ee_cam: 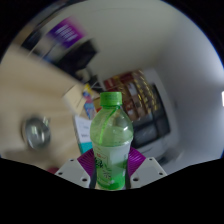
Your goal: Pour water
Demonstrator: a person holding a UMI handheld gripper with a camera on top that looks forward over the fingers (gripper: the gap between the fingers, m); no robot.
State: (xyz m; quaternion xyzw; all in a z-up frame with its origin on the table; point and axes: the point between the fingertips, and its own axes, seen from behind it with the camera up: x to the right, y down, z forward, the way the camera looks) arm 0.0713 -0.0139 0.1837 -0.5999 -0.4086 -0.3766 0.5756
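**Green bottle held upright in your gripper**

Your gripper (111,170) has both fingers clamped on a clear green bottle (111,140), its magenta pads (88,160) pressing either side of the lower body. The bottle stands upright between them, green cap (110,99) on. Beyond it sit shelves of packaged goods (140,97); off to one side, a small metal cup (37,131) rests on a wooden table (18,120).
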